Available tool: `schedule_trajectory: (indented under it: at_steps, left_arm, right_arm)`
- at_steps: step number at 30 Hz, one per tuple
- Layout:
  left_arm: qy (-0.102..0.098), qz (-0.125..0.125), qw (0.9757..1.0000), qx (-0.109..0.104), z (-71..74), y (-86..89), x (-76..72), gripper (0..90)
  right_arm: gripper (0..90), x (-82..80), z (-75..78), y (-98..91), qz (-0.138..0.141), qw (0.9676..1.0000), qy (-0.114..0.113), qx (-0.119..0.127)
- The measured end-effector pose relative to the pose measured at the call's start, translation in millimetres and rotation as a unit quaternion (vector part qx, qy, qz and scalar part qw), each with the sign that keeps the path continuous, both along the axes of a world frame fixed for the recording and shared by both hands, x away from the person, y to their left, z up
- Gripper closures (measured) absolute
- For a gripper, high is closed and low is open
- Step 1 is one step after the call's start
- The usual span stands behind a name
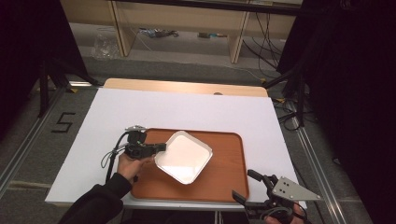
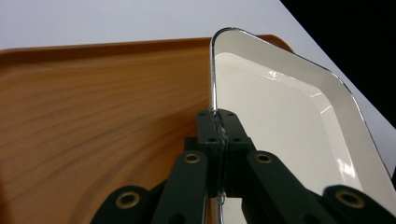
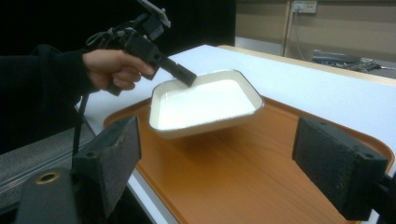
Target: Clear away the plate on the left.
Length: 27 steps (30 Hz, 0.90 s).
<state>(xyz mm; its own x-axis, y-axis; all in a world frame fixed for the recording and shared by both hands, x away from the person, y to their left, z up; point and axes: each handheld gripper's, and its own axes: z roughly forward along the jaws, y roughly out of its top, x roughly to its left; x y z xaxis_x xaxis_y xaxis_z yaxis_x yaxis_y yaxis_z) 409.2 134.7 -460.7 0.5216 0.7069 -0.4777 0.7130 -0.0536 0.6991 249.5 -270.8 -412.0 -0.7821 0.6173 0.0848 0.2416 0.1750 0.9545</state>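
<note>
A white square dish with a thin metal-coloured rim hangs above the brown wooden tray. My left gripper is shut on the dish's left rim; its jaws pinch the rim edge in the left gripper view. From the right gripper view the dish floats clear of the tray, held by the left gripper. My right gripper stands open at the tray's near right corner, its pads wide apart with nothing between them.
The tray lies on a white sheet over a wooden table. A taped mark is on the floor at the left. Shelving legs and cables stand beyond the table.
</note>
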Motion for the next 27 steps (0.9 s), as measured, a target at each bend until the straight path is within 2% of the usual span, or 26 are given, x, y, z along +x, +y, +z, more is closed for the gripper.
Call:
schedule_trajectory:
  at_steps: [2,4,7,8,9,10,13,15,16,19,20,22,23,24,26,27]
  left_arm:
    - [-0.002,-0.006,1.0,0.003,-1.2,-3.0,-1.4,88.2]
    - [0.0,-0.008,1.0,-0.003,-3.4,-6.7,-2.3,88.2]
    - [0.002,-0.013,0.9999,0.005,-6.0,-10.7,-3.9,88.2]
    - [0.003,-0.012,0.9999,0.006,-6.9,-12.7,-4.5,88.2]
    - [0.004,-0.019,0.9998,0.01,-8.6,-14.6,-4.7,88.2]
    - [0.004,-0.019,0.9998,0.01,-9.4,-16.4,-5.2,88.2]
    - [0.005,-0.019,0.9996,0.021,-12.7,-22.0,-5.7,88.2]
    - [0.007,-0.023,0.9994,0.025,-14.7,-24.4,-5.8,88.2]
    - [0.007,-0.02,0.9994,0.028,-16.1,-26.2,-6.3,88.2]
    - [0.009,-0.027,0.9987,0.043,-21.5,-30.7,-7.0,88.1]
    - [0.009,-0.033,0.9983,0.047,-23.1,-31.8,-7.1,88.0]
    - [0.011,-0.036,0.9975,0.06,-27.0,-33.8,-7.8,87.8]
    - [0.016,-0.034,0.9979,0.054,-28.2,-33.8,-8.0,87.9]
    - [0.019,-0.034,0.9979,0.052,-28.9,-33.8,-7.9,87.8]
    - [0.017,-0.035,0.9978,0.053,-28.7,-33.8,-8.7,87.7]
    - [0.017,-0.035,0.9978,0.054,-29.0,-33.6,-9.1,87.6]
  right_arm:
    - [16.5,0.1,-0.5,0.6,-0.002,1.0,-0.001,0.002]
    - [16.5,0.4,-0.4,0.4,-0.001,1.0,-0.001,-0.001]
    - [16.5,-0.9,0.1,0.1,-0.007,1.0,-0.001,-0.003]
    - [16.5,-0.3,-0.4,0.3,-0.009,0.9999,-0.009,-0.001]
    - [16.5,-0.8,-0.3,0.6,-0.007,1.0,0.001,-0.002]
    - [16.5,0.2,-0.5,0.8,-0.001,1.0,-0.002,-0.002]
    - [16.5,-0.6,0.0,0.6,0.0,1.0,-0.001,-0.004]
    - [16.5,0.5,-1.9,2.6,-0.004,0.9999,-0.007,0.013]
    - [16.5,0.4,-1.8,2.5,-0.005,0.9999,-0.007,0.014]
    - [16.5,-0.6,-0.5,1.0,-0.004,1.0,-0.005,-0.002]
    - [16.5,0.4,-2.0,2.8,-0.003,0.9999,-0.008,0.014]
    - [16.5,0.5,-1.9,2.6,-0.005,0.9999,-0.009,0.013]
    - [16.5,-0.6,-0.4,0.9,-0.005,1.0,-0.006,0.0]
    - [16.5,-0.6,-0.4,1.1,-0.004,1.0,-0.006,-0.001]
    - [16.5,0.2,-2.0,2.9,-0.003,0.9999,-0.007,0.014]
    - [16.5,0.2,-2.0,2.8,-0.004,0.9999,-0.007,0.013]
